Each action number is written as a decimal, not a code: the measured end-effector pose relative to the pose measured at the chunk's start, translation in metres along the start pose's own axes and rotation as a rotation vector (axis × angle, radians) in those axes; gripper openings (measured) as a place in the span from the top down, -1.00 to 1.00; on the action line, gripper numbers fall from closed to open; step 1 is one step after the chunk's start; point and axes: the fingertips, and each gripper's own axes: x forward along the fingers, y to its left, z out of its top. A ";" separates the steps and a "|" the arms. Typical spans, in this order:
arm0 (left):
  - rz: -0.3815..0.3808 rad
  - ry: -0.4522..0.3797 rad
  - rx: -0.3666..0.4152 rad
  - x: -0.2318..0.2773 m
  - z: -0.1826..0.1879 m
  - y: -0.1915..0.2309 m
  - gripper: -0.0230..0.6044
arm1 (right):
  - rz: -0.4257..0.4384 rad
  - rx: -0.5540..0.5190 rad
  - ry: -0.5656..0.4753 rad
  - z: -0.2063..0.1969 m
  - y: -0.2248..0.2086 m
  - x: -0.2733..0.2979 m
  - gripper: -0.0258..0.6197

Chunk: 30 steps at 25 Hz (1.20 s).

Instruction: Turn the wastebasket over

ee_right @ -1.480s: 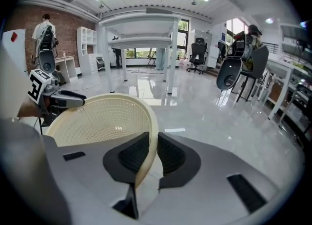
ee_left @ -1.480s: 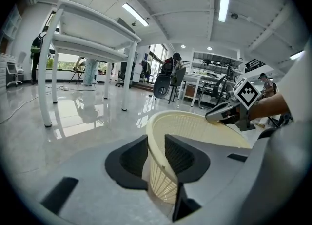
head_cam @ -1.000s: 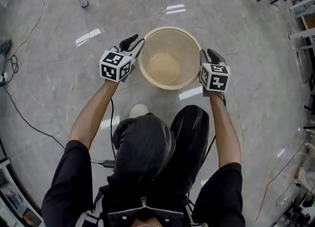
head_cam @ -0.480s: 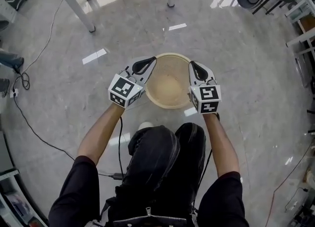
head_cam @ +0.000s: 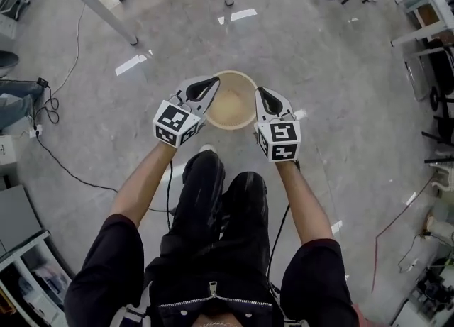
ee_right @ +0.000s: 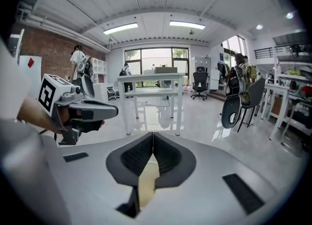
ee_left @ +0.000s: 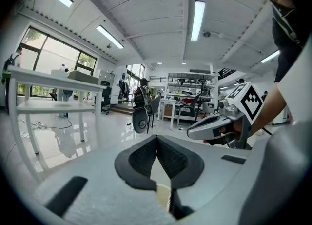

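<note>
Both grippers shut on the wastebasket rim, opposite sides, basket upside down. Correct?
Not quite. The wastebasket is upright, not upside down. Its mouth faces up, and the head view looks straight down into it to its bottom. The rest holds: the left gripper and the right gripper are both shut on its rim, on opposite sides.

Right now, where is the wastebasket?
In the head view the wastebasket is at upper centre, mouth up, between the left gripper, shut on its left rim, and the right gripper, shut on its right rim.
</note>
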 end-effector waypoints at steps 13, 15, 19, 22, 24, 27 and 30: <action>-0.044 0.008 0.014 -0.106 0.267 -0.134 0.91 | -0.032 0.086 -0.033 0.214 0.053 -0.230 0.88; -0.037 0.005 0.014 -0.122 0.294 -0.151 0.91 | -0.043 0.109 -0.049 0.232 0.060 -0.260 0.88; -0.022 -0.026 -0.004 -0.143 0.336 -0.176 0.91 | -0.063 0.137 -0.090 0.260 0.067 -0.303 0.88; -0.023 -0.045 -0.007 -0.154 0.352 -0.187 0.91 | -0.078 0.140 -0.120 0.269 0.077 -0.322 0.88; -0.026 -0.046 -0.026 -0.167 0.350 -0.196 0.91 | -0.089 0.150 -0.128 0.267 0.088 -0.334 0.88; -0.027 -0.037 -0.027 -0.182 0.341 -0.209 0.91 | -0.104 0.155 -0.128 0.261 0.101 -0.348 0.88; -0.021 -0.052 -0.022 -0.203 0.341 -0.222 0.91 | -0.121 0.151 -0.129 0.255 0.116 -0.363 0.88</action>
